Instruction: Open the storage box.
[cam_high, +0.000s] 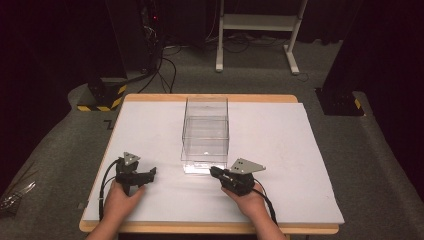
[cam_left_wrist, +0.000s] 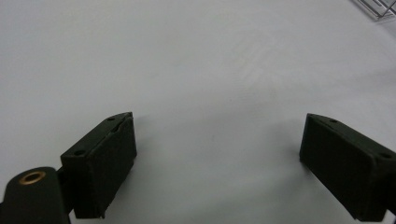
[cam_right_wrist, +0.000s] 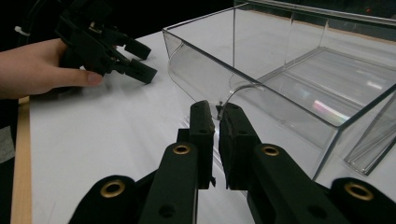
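My right gripper (cam_right_wrist: 215, 122) at front edge of clear box (cam_high: 205, 131), jaws nearly together, pinching thin clear front lip of pulled-out drawer (cam_right_wrist: 261, 100). Drawer wall runs up and away just past my fingertips (cam_right_wrist: 201, 116). Box stands mid-table on white sheet (cam_high: 280, 145), well right of my left gripper (cam_high: 150, 173). Left jaws spread wide, nothing between, bare sheet under them. Left hand (cam_high: 121, 200) rests on table.

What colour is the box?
Clear, colourless box; best in the right gripper view.
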